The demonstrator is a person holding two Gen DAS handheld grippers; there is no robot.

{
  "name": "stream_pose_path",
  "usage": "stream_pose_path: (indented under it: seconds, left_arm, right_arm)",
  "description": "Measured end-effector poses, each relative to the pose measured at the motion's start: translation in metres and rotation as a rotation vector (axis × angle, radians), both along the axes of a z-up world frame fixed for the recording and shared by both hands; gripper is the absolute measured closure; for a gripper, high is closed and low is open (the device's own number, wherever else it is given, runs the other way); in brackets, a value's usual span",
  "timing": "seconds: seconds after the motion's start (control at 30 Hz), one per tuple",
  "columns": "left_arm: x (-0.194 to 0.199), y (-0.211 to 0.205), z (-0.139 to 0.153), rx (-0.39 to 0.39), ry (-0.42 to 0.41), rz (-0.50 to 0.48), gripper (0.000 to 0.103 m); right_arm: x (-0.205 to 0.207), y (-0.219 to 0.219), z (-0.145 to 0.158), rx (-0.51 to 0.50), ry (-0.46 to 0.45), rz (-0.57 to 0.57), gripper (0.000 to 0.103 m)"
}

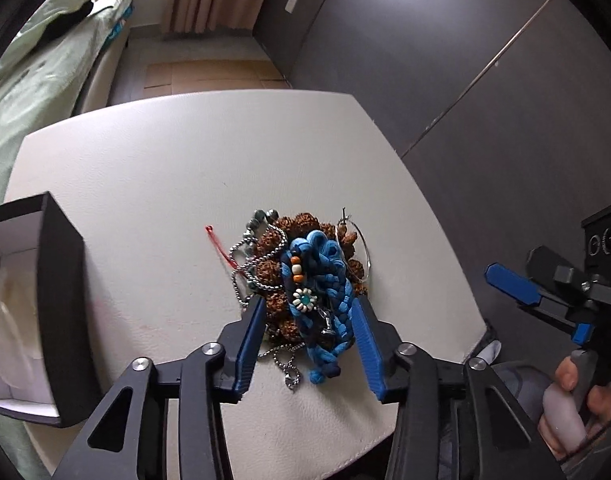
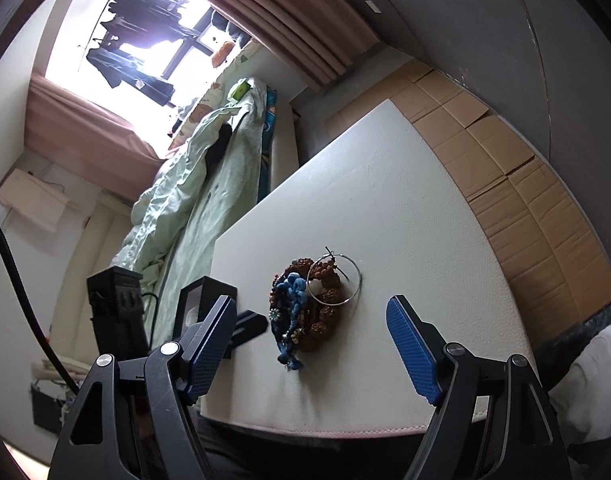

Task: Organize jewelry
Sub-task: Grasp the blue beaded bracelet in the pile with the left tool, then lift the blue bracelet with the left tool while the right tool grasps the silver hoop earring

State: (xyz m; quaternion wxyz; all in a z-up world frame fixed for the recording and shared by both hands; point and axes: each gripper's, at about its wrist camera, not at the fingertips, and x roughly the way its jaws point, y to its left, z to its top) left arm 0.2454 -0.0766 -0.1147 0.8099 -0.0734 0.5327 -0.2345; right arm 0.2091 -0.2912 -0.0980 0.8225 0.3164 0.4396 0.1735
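Note:
A tangled heap of jewelry lies on the white table: a blue braided cord bracelet, brown seed beads, a silver ball chain, a silver hoop and a red thread. My left gripper is open, its fingers either side of the heap's near end. My right gripper is open, held back from the heap above the table's near edge; it also shows in the left wrist view at the right. An open black box with a white lining stands at the left.
The table stands between a bed with a green blanket and a grey wall. Flattened cardboard lies on the floor beyond. A black device sits by the box.

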Motion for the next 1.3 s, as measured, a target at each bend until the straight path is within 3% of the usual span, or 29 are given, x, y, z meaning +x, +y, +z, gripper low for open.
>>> stream_pose_path:
  seconds: [0.17,0.23,0.27,0.33,0.63,0.9,1.3]
  left_arm:
    - [0.003,-0.014,-0.007,0.089,-0.019,0.007,0.069]
    - [0.003,-0.013,-0.009,0.122,-0.026,0.018,0.08]
    - [0.004,-0.012,-0.009,0.115,-0.026,0.022,0.081]
    - [0.003,-0.008,-0.006,0.111,-0.036,0.038,0.092]
    - [-0.006,0.008,0.026,0.01,-0.12,0.053,0.093]
    - [-0.003,0.027,0.048,-0.054,-0.177,0.091,0.093]
    - [0.001,0.051,0.05,-0.09,-0.177,0.127,0.093]
  right_arm:
    - [0.003,0.003,-0.002,0.01,0.01,0.0,0.024]
    - [0.003,0.007,-0.002,0.001,0.011,0.004,0.024]
    - [0.004,0.007,-0.002,-0.002,0.012,0.005,0.024]
    - [0.005,0.009,-0.003,-0.009,0.021,0.005,0.024]
    - [0.018,0.025,-0.017,-0.026,0.079,0.026,0.026]
    - [0.031,0.048,-0.026,-0.049,0.094,0.079,0.049]
    - [0.055,0.082,-0.036,-0.256,0.104,0.126,0.055]
